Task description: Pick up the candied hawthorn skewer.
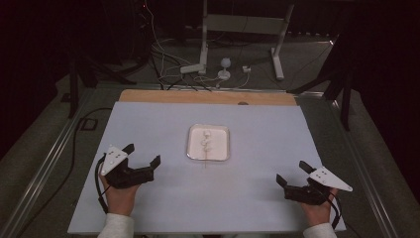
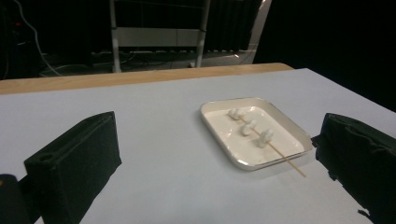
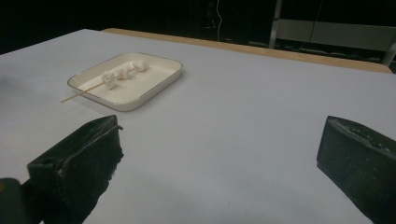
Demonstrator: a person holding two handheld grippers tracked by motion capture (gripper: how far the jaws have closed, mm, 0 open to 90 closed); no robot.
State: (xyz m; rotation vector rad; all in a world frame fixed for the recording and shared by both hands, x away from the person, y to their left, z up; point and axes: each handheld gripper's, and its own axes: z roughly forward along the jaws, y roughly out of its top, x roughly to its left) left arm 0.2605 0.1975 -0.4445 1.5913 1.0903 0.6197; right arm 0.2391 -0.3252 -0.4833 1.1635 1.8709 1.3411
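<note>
A shallow white tray sits mid-table. On it lies a thin wooden skewer threaded with three white marshmallow pieces, its bare end sticking out over the tray's near rim. My left gripper rests on the table to the tray's left, open and empty. My right gripper rests at the near right, open, with nothing between its fingers.
A pale blue-grey mat covers the table, with a wooden strip along the far edge. Beyond it are a white metal stand and cables on the floor. A black cable runs along the table's left side.
</note>
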